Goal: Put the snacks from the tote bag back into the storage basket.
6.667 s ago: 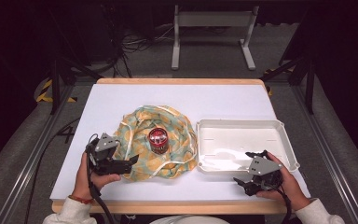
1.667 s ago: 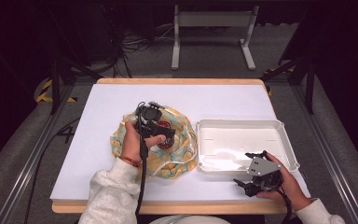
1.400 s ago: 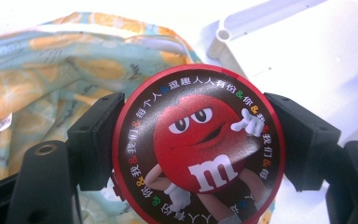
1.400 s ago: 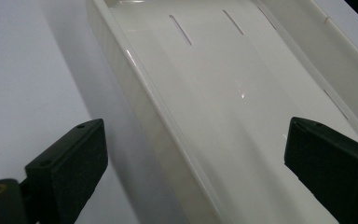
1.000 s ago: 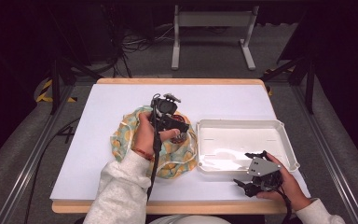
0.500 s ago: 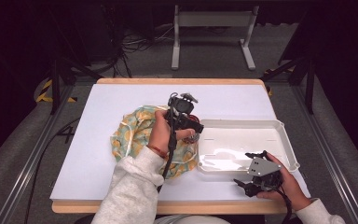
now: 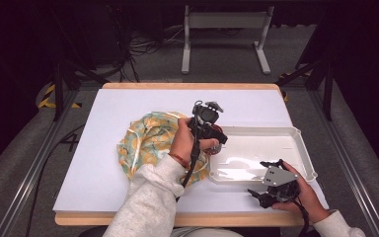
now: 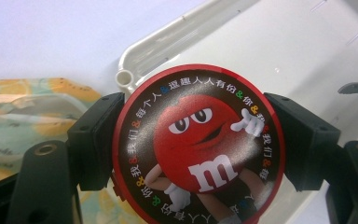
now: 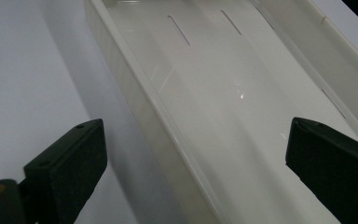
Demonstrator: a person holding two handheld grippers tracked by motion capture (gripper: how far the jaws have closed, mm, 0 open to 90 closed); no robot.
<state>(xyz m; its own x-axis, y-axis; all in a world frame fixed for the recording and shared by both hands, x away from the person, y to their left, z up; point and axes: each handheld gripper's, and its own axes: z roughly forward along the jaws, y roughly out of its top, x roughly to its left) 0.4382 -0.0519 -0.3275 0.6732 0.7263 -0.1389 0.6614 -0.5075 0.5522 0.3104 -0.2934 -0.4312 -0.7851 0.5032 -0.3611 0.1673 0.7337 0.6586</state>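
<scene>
A person's left tool (image 7: 215,139) grips a round red tin (image 8: 198,144) printed with a candy character, one jaw pressed on each side of its rim. The tin hangs over the left end of a white tray (image 7: 296,136), beside a patterned cloth (image 7: 148,140) on the table (image 7: 103,113). The right tool (image 7: 269,195), jaws spread wide and empty, rests at the tray's near edge. To place it well, carry the tin past the rim, lower it flat, then release
</scene>
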